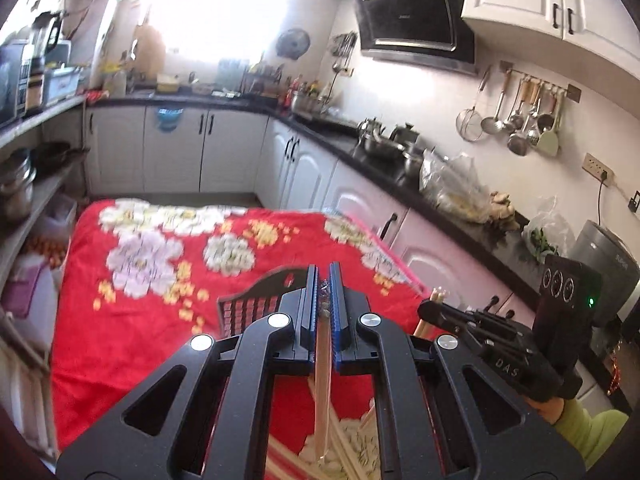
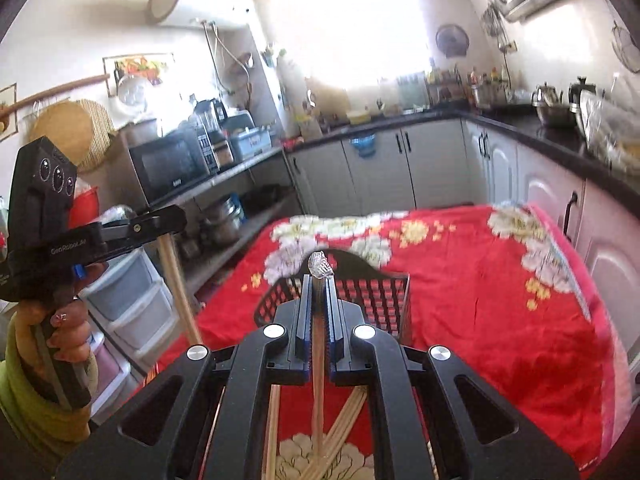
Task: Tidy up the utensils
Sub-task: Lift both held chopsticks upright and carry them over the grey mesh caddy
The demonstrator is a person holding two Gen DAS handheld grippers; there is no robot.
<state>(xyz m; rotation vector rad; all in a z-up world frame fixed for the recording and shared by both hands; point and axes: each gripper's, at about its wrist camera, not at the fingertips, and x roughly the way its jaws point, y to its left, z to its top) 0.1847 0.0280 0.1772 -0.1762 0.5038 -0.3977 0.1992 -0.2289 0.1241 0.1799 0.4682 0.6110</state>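
Note:
My left gripper (image 1: 324, 276) is shut on a wooden chopstick (image 1: 322, 392) that hangs down between its jaws over the red floral blanket. My right gripper (image 2: 319, 284) is shut on another chopstick (image 2: 317, 392), whose patterned top end (image 2: 320, 269) sticks up past the fingertips. A dark slatted utensil basket (image 1: 252, 312) lies on the blanket just ahead of both grippers; it also shows in the right wrist view (image 2: 372, 300). Several loose chopsticks (image 2: 344, 432) lie crossed on the blanket below the grippers. Each gripper shows in the other's view, the right (image 1: 480, 324) and the left (image 2: 132, 228), both holding chopsticks.
The red blanket (image 1: 140, 320) covers a table in a kitchen. A black counter with pots and bags (image 1: 400, 152) runs along the right. Shelves with a microwave (image 2: 168, 168) and pots stand on the left. Plastic drawers (image 2: 132, 304) sit beside the table.

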